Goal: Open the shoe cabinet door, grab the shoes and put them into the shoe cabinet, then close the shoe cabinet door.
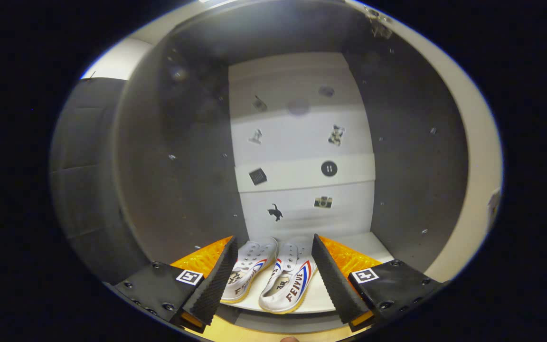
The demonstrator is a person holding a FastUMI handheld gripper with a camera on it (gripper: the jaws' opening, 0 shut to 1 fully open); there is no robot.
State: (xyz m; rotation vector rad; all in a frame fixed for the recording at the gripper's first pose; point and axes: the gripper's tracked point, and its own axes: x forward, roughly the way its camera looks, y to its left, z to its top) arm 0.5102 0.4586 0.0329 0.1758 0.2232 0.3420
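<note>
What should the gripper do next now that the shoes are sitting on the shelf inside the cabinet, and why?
Probably draw the gripper straight back out of the cabinet. Both shoes lie side by side on the shelf, the fingers are spread open and seem clear of them, so placing looks done. Backing out would free the opening for closing the door.

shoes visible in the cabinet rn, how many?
2. Both white canvas sneakers with red-and-blue side stripes sit side by side on the cabinet's pale shelf, between the open gripper fingers: left sneaker, right sneaker. Their heels are partly hidden.
</note>
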